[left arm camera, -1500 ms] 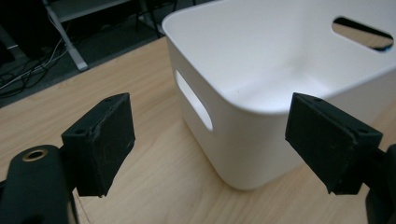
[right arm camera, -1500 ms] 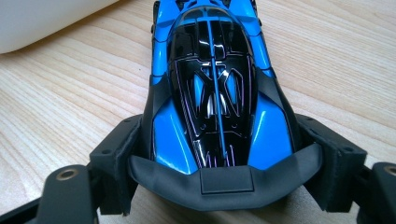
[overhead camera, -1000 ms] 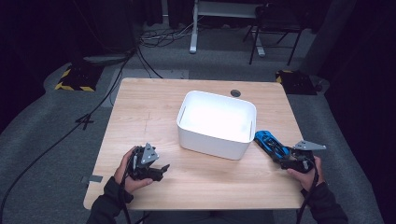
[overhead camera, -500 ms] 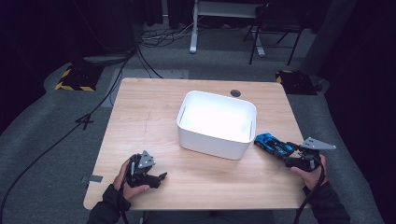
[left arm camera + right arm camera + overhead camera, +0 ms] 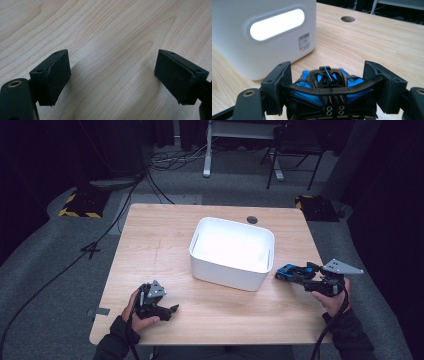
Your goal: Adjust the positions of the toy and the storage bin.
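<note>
A blue and black toy car (image 5: pixel 289 270) sits low over the table just right of the white bin (image 5: pixel 227 270). My right gripper (image 5: pixel 301 276) is shut on the car's rear. In the right gripper view both pads press the ends of the black rear wing of the car (image 5: pixel 322 96), with my right gripper (image 5: pixel 327 69) facing the bin's handle slot (image 5: pixel 277 23). Near the table's front left corner my left gripper (image 5: pixel 171 309) stands open, held in a hand. In its own view my left gripper (image 5: pixel 112 65) has bare wood between its jaws.
The wooden table (image 5: pixel 155 240) has a round cable hole (image 5: pixel 252 219) behind the bin. The bin looks empty inside. A desk frame and chair legs stand on the grey floor beyond, and cables run across the floor at the left.
My right gripper has swung to the right, and the toy car has turned with it from slanted to nearly level. My left gripper has drifted slightly toward the front edge.
</note>
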Motion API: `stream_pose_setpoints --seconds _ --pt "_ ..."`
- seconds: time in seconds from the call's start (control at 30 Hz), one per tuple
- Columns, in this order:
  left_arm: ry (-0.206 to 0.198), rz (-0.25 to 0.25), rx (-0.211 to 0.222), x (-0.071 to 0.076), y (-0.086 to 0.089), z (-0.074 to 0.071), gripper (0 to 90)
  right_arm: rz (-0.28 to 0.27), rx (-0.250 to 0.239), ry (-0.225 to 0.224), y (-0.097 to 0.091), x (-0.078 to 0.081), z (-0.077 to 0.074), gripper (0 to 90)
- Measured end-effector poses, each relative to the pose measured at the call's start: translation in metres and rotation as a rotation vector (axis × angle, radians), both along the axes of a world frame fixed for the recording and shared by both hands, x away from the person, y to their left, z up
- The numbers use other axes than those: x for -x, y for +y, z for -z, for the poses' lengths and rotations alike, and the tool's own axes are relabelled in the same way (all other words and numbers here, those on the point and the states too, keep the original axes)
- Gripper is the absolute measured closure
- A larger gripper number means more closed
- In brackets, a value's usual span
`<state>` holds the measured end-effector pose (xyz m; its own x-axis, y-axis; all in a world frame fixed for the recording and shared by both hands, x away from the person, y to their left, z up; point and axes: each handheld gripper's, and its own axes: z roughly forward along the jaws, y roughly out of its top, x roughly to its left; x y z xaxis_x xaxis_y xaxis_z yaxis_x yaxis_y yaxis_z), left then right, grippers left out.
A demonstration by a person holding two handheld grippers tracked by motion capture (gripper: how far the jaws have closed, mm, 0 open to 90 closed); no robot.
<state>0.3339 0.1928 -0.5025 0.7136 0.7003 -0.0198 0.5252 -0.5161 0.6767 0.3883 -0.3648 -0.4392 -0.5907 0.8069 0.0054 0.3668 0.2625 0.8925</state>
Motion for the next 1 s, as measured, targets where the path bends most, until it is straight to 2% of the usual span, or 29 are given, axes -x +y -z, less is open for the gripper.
stream_pose_setpoints --seconds 0.33,0.63,0.77,0.87,1.0 --pt "-0.002 -0.001 -0.002 0.000 0.000 0.000 13.6 -0.004 -0.005 -0.024 0.009 -0.009 -0.014 24.6" --pt "0.000 0.001 -0.003 -0.001 0.000 0.000 13.5 0.001 -0.039 -0.039 0.010 -0.014 -0.025 24.6" --pt "0.000 0.001 -0.004 -0.001 0.000 0.000 13.5 0.001 -0.038 -0.050 0.010 -0.015 -0.029 24.6" --pt "0.000 0.001 -0.003 -0.001 0.000 0.000 13.5 -0.005 -0.027 -0.050 0.010 -0.015 -0.030 24.6" --pt "-0.001 0.000 0.001 -0.001 -0.001 0.000 13.4 0.001 -0.038 -0.044 0.011 -0.016 -0.032 24.7"
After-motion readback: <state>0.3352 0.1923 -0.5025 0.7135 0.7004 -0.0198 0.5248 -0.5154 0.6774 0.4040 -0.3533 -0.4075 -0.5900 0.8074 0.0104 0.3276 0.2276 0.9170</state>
